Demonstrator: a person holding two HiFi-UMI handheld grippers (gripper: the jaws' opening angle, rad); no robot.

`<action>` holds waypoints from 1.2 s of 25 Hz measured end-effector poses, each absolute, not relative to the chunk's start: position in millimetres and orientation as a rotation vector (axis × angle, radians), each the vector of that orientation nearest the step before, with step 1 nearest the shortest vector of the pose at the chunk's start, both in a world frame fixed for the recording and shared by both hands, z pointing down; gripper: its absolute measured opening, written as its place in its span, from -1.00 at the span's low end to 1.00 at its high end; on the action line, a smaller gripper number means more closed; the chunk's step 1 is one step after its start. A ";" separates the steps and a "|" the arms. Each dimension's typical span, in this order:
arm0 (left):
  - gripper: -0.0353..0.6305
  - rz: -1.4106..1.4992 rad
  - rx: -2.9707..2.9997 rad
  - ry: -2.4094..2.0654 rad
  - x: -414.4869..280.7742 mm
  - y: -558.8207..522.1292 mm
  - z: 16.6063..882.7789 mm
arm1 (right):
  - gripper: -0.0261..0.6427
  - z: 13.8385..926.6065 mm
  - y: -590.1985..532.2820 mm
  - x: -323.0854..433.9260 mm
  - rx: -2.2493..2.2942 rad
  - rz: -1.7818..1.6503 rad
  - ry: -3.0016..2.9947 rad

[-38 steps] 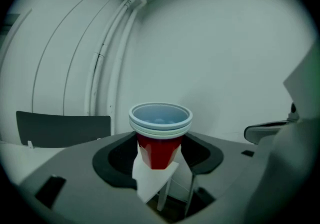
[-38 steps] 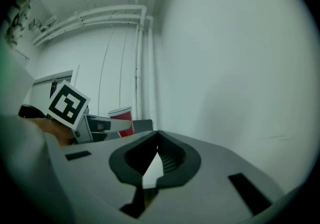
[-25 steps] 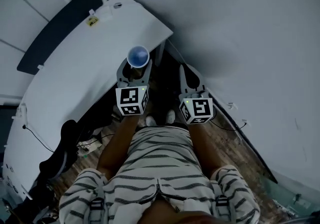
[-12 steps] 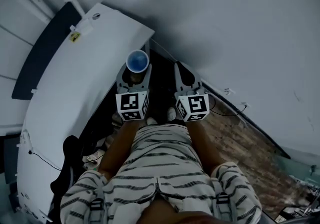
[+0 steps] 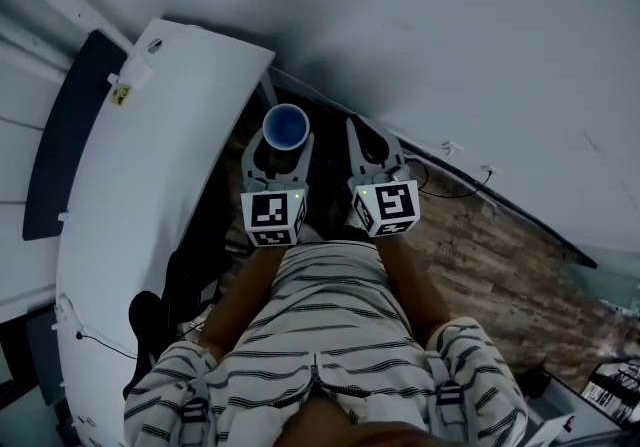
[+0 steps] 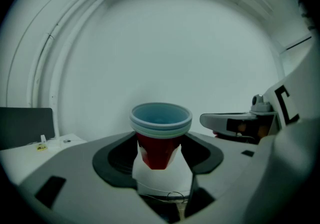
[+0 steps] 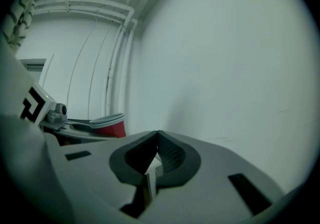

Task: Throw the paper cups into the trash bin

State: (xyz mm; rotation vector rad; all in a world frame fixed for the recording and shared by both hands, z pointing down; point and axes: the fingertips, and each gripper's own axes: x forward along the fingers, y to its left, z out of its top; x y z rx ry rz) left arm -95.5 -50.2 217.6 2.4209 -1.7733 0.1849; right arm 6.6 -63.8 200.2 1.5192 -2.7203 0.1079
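The paper cups (image 6: 160, 130), which look like several red cups nested into one stack with a blue inside, are standing upright with their mouth up between the jaws of the left gripper (image 6: 161, 154), which is pinching the stack low on its red body while the rims are riding free above the pads. That grip is probably acting on the outermost cup alone, so a sharp tilt or a jolt could be sending the inner cups sliding out before they are over any bin. Thin paper walls could also be buckling if the squeeze tightens, and a crushed cone could be slipping down through the jaws. The right gripper (image 7: 158, 140) is pressed together on nothing and is hanging just beside the left one, near enough that a careless swing could be clipping the rims. In the head view the stack is floating over the dark gap between the white table (image 5: 150, 195) and the wall (image 5: 450, 35), with no trash bin showing in any view. A release here would be dropping the cups onto the wooden floor (image 5: 500, 275), where a cable (image 5: 450, 185) is lying.
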 end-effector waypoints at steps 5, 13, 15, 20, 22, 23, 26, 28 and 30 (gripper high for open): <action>-0.03 0.186 2.438 -1.712 -69.2 -50.5 226.0 | -0.87 210.9 -63.5 33.7 1.574 0.150 -2.680; -0.03 0.200 2.422 -1.643 -35.2 -52.2 250.9 | -0.87 230.6 -63.1 67.7 1.584 0.200 -2.627; -0.03 0.217 2.410 -1.630 -29.3 -51.4 260.2 | -0.87 236.7 -62.6 73.2 1.583 0.213 -2.615; -0.03 0.266 2.387 -1.592 -19.0 -50.6 283.5 | -0.87 255.7 -61.3 83.1 1.568 0.267 -2.599; -0.03 0.298 2.384 -1.583 -16.7 -52.4 292.9 | -0.87 265.0 -61.8 85.8 1.564 0.295 -2.588; -0.03 0.313 2.383 -1.582 -16.2 -53.4 297.3 | -0.87 269.7 -61.9 86.9 1.564 0.310 -2.582; -0.03 0.350 2.375 -1.583 -15.9 -53.0 311.2 | -0.87 285.6 -59.3 89.7 1.560 0.353 -2.563; -0.03 0.367 2.350 -1.576 -14.9 -52.3 321.8 | -0.87 296.0 -58.4 91.8 1.555 0.376 -2.553; -0.03 0.378 2.321 -1.574 -11.9 -52.3 331.3 | -0.87 305.1 -57.8 94.8 1.549 0.395 -2.548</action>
